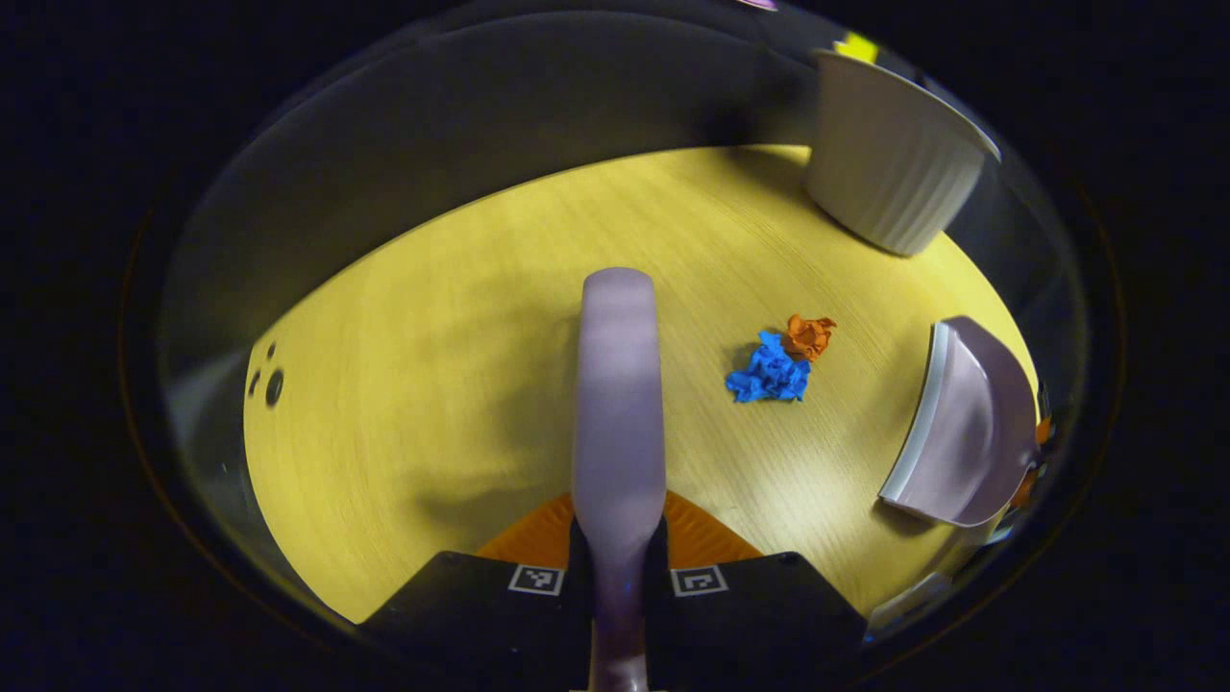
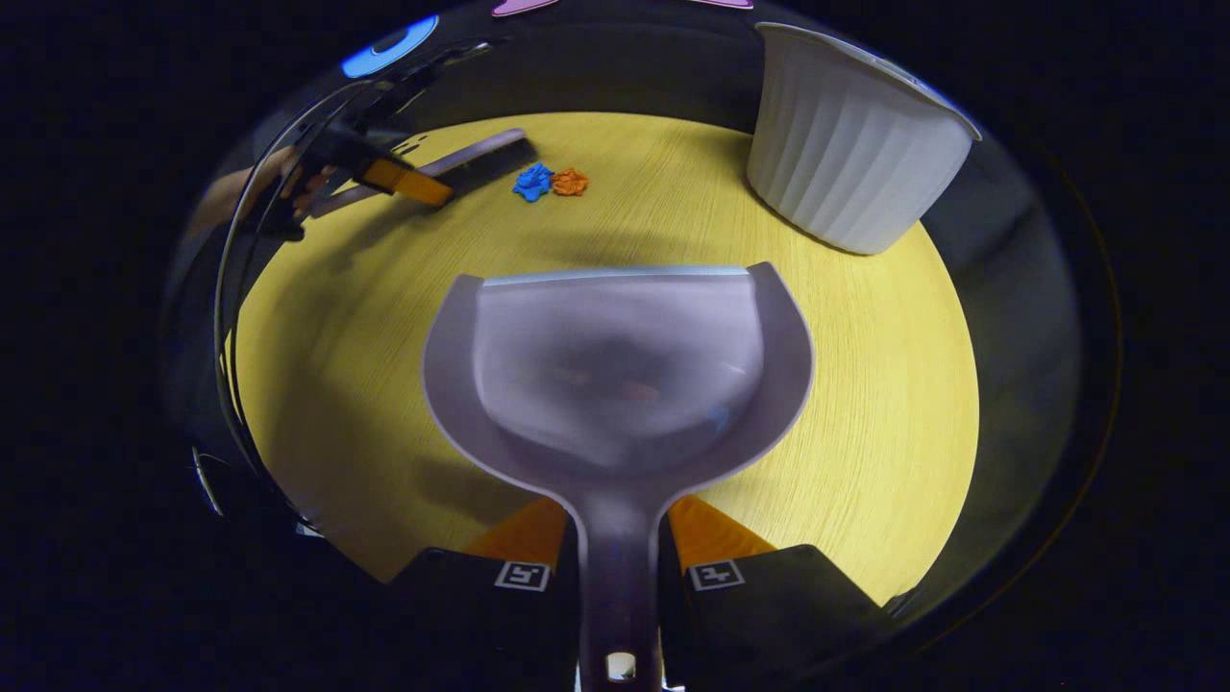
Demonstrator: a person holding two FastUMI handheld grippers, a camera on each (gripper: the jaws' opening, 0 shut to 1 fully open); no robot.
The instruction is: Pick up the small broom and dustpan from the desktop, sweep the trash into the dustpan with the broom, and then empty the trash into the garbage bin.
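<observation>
Both tools are picked up: the left gripper (image 1: 620, 553) is closed on the broom (image 1: 620, 384), the right gripper (image 2: 620, 553) on the dustpan (image 2: 615, 375). The trash (image 1: 778, 360), right of centre, is unswept; the bin (image 1: 889, 163), upper right, waits.

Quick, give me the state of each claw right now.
Left claw: closed on the broom.
Right claw: closed on the dustpan handle.
</observation>
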